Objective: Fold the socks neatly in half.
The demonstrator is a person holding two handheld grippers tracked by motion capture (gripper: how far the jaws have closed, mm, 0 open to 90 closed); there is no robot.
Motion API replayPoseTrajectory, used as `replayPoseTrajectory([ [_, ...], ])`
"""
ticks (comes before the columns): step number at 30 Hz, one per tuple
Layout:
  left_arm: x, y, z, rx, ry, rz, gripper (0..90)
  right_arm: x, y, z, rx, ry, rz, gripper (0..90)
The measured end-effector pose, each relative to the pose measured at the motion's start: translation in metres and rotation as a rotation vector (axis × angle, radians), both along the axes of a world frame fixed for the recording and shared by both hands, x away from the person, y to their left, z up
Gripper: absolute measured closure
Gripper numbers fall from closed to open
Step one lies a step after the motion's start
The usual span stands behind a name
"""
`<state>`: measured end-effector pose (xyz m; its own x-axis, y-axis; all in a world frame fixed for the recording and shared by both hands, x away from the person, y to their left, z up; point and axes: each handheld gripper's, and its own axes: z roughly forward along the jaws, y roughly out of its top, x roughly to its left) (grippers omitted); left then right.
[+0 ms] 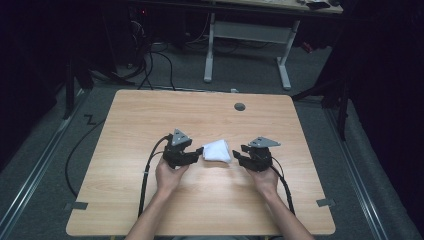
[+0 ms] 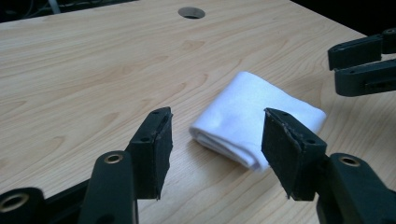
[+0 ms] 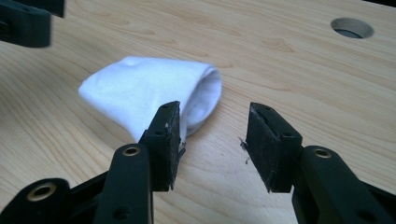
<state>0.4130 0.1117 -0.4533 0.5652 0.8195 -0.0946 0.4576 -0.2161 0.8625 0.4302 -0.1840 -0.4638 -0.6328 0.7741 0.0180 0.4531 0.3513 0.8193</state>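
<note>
- A folded white cloth, soft and rolled over on itself into a thick wad, lay on the pale wood-grain counter a little past its middle, seen from the high view.
- The left tool, black and two-jawed with a grey three-cornered plate on top, sat at about nine o'clock from the cloth, just beside it, held in the person's left hand.
- In the left gripper view its jaws stood apart, with nothing between the pads; the cloth lay on the counter just beyond them, its layered edge facing the camera, partly hidden behind the right-hand pad.
- The right tool, of the same black make, sat at about three o'clock from the cloth, close by but with bare wood between, in the person's right hand.
- In the right gripper view its jaws were likewise spread, gripping nothing; the cloth rested beyond the left-hand pad, at about eleven o'clock from the gap, its rolled end turned towards the gap.
- A round grey hole was set in the counter at roughly one o'clock from the cloth, well apart from it, near the far edge.
- Black cables trailed from both tools back towards the near edge.
</note>
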Motion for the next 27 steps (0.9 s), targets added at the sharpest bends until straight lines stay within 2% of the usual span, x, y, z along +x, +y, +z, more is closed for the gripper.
replayPoseTrajectory([
  [3,-0.004,0.008,0.002,-0.002,-0.004,0.016,42.6,-0.002,-0.007,0.0,-0.009,-0.004,-0.019,53.6],
  [8,-0.012,0.019,0.002,-0.01,-0.007,0.042,42.6,-0.005,-0.021,0.0,0.006,-0.009,-0.051,52.7],
  [13,-0.02,0.031,0.003,-0.036,-0.013,0.046,42.2,-0.008,-0.033,0.002,0.013,-0.022,-0.076,52.6],
  [18,-0.027,0.042,0.0,-0.04,-0.02,0.062,42.4,-0.011,-0.046,0.001,0.018,-0.016,-0.107,52.8],
  [20,-0.03,0.047,-0.003,-0.054,-0.015,0.074,42.5,-0.012,-0.051,0.001,0.021,-0.017,-0.114,52.9],
  [27,-0.035,0.059,-0.011,-0.063,0.012,0.108,42.5,-0.014,-0.061,-0.001,0.028,-0.004,-0.128,53.5],
])
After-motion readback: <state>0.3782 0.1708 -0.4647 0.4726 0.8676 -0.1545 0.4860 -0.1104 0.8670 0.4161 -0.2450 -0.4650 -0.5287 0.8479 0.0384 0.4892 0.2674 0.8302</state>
